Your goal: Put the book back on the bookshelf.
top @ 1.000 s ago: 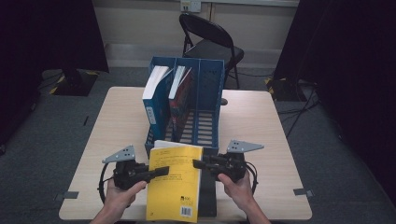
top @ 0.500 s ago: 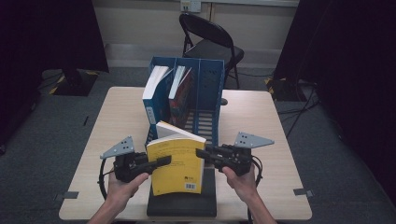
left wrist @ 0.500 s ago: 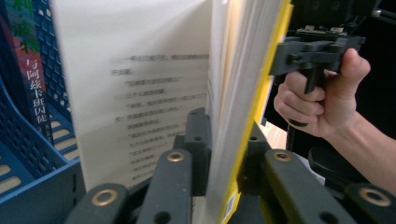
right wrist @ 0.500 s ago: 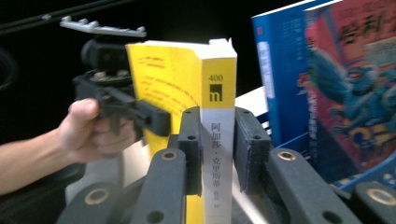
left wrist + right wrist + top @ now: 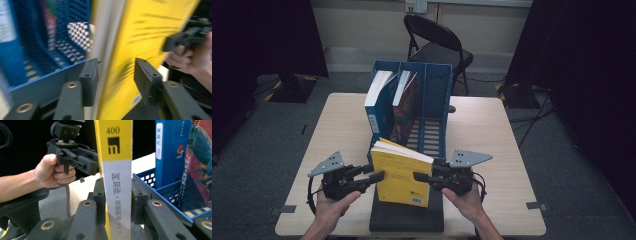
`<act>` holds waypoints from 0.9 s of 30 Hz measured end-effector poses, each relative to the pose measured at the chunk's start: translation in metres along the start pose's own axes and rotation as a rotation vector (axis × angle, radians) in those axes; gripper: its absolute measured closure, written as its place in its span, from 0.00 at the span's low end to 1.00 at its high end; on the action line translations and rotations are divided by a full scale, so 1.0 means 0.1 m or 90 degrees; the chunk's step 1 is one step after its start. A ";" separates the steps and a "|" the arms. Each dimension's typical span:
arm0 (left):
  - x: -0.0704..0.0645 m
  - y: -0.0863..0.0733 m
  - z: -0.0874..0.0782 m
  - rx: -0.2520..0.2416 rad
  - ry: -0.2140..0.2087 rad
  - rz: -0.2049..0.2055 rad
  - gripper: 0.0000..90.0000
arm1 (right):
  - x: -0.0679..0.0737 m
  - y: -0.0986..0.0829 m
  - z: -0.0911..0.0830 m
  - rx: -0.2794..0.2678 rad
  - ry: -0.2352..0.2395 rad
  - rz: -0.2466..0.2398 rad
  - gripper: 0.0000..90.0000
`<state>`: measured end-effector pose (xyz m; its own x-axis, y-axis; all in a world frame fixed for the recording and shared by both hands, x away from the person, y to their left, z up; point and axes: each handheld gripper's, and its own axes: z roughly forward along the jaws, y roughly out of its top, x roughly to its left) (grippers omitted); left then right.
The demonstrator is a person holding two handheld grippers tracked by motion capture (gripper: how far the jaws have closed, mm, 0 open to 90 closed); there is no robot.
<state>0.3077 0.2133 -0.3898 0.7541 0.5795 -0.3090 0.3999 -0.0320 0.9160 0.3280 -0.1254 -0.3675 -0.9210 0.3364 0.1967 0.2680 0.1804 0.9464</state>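
A yellow paperback point(image 5: 404, 177) stands nearly upright over a black pad point(image 5: 407, 217) at the table's near edge. My left gripper point(image 5: 379, 176) grips its left side and my right gripper point(image 5: 417, 176) its right side. In the right gripper view, the jaws of the right gripper point(image 5: 117, 195) press on the book's white and yellow spine point(image 5: 117, 165). In the left gripper view, the left gripper point(image 5: 115, 72) straddles the page edge and yellow cover point(image 5: 140, 32). Just behind the book is a blue three-slot file rack point(image 5: 434, 100).
The rack's left slot holds a blue book point(image 5: 377, 105), and its middle slot holds a red-covered book point(image 5: 404, 107). The right slot point(image 5: 434, 125) holds nothing. A black folding chair point(image 5: 437, 45) stands beyond the wooden table point(image 5: 492, 145). Bare tabletop lies on both sides of the rack.
The yellow book went from lying tilted on the black pad to standing nearly upright. Both grippers lifted and turned with it, keeping their hold.
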 end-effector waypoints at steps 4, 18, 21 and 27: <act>0.08 -0.05 0.04 0.006 0.008 -0.015 0.46 | 0.02 0.00 0.03 0.009 0.002 -0.003 0.80; -0.06 -0.09 0.30 0.054 0.001 0.041 0.34 | 0.08 0.01 0.07 0.034 -0.007 -0.014 0.80; -0.07 -0.11 0.34 0.064 -0.014 0.042 0.32 | 0.10 -0.01 0.16 0.053 -0.001 -0.017 0.77; -0.13 -0.13 0.35 0.070 0.001 0.068 0.32 | 0.14 -0.02 0.29 0.064 -0.008 -0.022 0.75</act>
<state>0.3108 0.1774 -0.4062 0.7941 0.5700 -0.2111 0.3729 -0.1826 0.9097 0.3232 -0.0942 -0.3739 -0.9268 0.3393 0.1608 0.2638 0.2834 0.9220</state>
